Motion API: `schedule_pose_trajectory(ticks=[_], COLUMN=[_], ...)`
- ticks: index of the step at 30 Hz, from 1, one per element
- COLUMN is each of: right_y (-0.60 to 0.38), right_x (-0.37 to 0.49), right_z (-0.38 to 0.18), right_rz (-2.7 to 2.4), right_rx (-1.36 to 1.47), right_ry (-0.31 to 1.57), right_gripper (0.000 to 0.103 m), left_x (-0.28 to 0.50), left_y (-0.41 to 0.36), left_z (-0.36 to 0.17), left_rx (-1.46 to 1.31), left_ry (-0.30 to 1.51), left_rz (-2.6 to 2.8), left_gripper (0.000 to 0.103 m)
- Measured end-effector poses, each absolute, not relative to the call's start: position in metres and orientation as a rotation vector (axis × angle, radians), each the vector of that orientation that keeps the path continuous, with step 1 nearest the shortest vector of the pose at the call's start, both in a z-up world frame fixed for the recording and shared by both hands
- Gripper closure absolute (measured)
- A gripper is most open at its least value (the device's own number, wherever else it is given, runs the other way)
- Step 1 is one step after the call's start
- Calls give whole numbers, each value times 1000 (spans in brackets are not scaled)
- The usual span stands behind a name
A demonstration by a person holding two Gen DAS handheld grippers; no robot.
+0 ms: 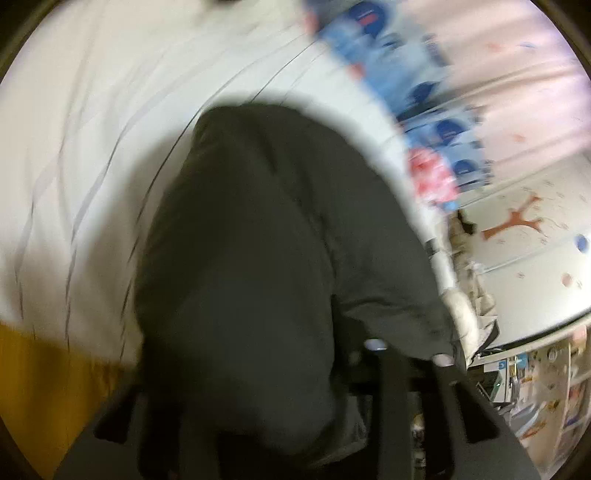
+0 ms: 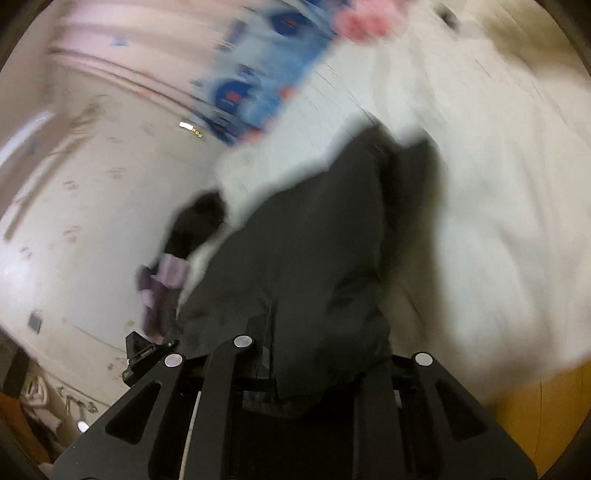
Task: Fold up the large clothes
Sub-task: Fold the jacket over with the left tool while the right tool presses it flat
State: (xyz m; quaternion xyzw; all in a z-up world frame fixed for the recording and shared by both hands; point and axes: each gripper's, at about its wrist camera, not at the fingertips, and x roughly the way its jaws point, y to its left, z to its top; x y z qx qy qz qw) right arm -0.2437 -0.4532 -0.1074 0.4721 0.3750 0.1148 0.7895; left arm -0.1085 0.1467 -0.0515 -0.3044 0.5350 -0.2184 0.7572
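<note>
A large dark grey garment [image 1: 240, 240] lies on a white bed sheet [image 1: 74, 147], and its near end is drawn up over my left gripper [image 1: 295, 373]. The cloth hides most of the fingers and is bunched between them. In the right wrist view the same dark garment [image 2: 314, 240] runs from the white sheet [image 2: 498, 184] up into my right gripper [image 2: 303, 369], whose fingers [image 2: 229, 354] pinch a fold of it. Both views are blurred.
Blue patterned bedding [image 1: 406, 74] [image 2: 251, 85] and a pink item [image 1: 432, 177] [image 2: 365, 18] lie at the far side of the bed. A yellow-brown surface [image 1: 29, 387] [image 2: 535, 406] borders the sheet. A blurred purple and black shape [image 2: 166, 277] is beside the garment.
</note>
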Motion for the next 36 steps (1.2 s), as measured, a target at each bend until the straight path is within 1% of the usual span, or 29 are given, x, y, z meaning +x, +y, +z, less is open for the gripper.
schedule_pose_trajectory(ticks=[1,3,4,5,6,8,9,10,11,12,13,14,15,17,19,21,22,23,24,25,26,28,31,33,35,36], right_y=[-461,-470,-475,-479,-485,-491,-488,-476,-463,-451,-429,-405,-373,-329,-282,-250,-237,-232,-229,-226,-225,-228,-229,-221,-208,-207], right_x=[-254,-274,-285,-293,-301,-308,-307,-295,-282,-268,-243,-217,-182,-133,-79,-35,-13,-3,5,8,7,-1,-17,-7,8,23], right_z=[-121,-121,-116,-112,-105,-78,-65,-39,-22,-9,8,20,28,29,13,-21,-54,-76,-83,-86,-85,-76,-45,-28,-27,-36], right_rz=[256,228,208,181,123,-15,-34,-33,-18,5,37,56,89,131,123,71,44,46,43,42,46,53,40,38,27,16], right_rx=[1099,1149,1152,1153,1143,1036,984,887,818,761,671,582,469,337,182,57,-2,-12,-12,-20,-22,3,11,-28,-71,-103], right_ry=[792,734,695,672,649,609,589,561,555,558,577,609,664,719,782,855,936,976,989,1009,1027,1034,939,907,913,928], right_gripper=[79,73,72,69,64,59,59,59,59,54,49,41,36,36,36,36,36,33,31,31,31,31,30,29,28,26], left_x=[-111,-115,-116,-116,-114,-110,-105,-103,-99,-95,-96,-97,-95,-94,-94,-94,-95,-95,-95,-94,-94,-96,-103,-108,-113,-114], left_y=[151,157,157,158,157,154,149,146,140,134,136,137,135,130,132,132,133,133,133,132,132,137,144,153,162,168], left_z=[-66,-70,-68,-66,-64,-68,-71,-74,-78,-82,-84,-88,-90,-91,-94,-95,-95,-94,-93,-92,-92,-94,-96,-96,-95,-94], left_rx=[-710,-756,-754,-752,-753,-741,-739,-743,-752,-762,-774,-794,-813,-820,-835,-842,-842,-848,-853,-849,-846,-846,-847,-865,-890,-906], left_ry=[1175,1139,1125,1107,1089,1097,1113,1122,1132,1138,1140,1142,1141,1137,1137,1133,1126,1114,1103,1102,1104,1111,1109,1103,1082,1062], left_rz=[-481,-476,-465,-455,-450,-460,-457,-456,-458,-454,-446,-440,-428,-412,-401,-391,-390,-398,-410,-411,-410,-415,-432,-430,-395,-371], left_gripper=[49,43,32,21,19,17,17,16,13,11,10,10,10,10,10,11,11,12,13,17,18,19,19,19,19,19])
